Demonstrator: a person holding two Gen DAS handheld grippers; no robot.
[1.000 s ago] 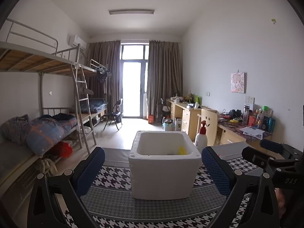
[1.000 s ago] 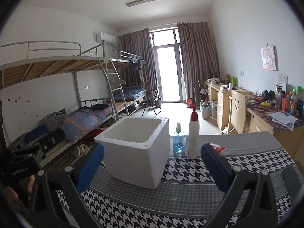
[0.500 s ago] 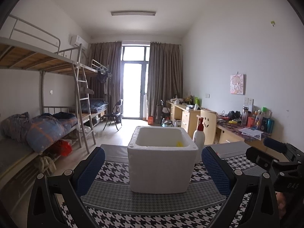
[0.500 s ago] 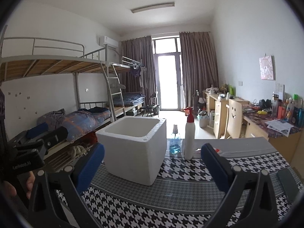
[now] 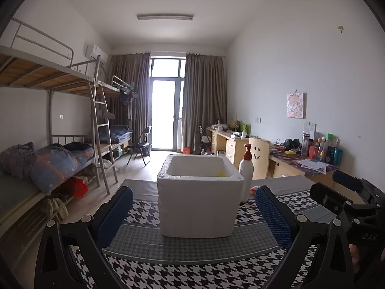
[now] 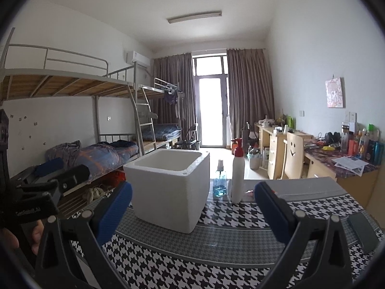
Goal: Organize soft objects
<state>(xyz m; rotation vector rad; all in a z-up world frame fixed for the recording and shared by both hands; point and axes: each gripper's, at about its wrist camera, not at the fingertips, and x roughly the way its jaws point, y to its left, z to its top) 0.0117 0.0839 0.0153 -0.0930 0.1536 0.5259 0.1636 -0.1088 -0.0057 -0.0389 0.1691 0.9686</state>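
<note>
Hand-held grippers (image 5: 193, 213) (image 6: 192, 210) level, spread, empty

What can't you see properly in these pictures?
- Inside the white foam box: in the left wrist view its front wall hides all but a yellow bit; in the right wrist view the rim hides the inside.
- Small red thing behind the pump bottle: mostly hidden, left wrist view.
- Dark flat object: cut off by the right wrist view's edge.
</note>
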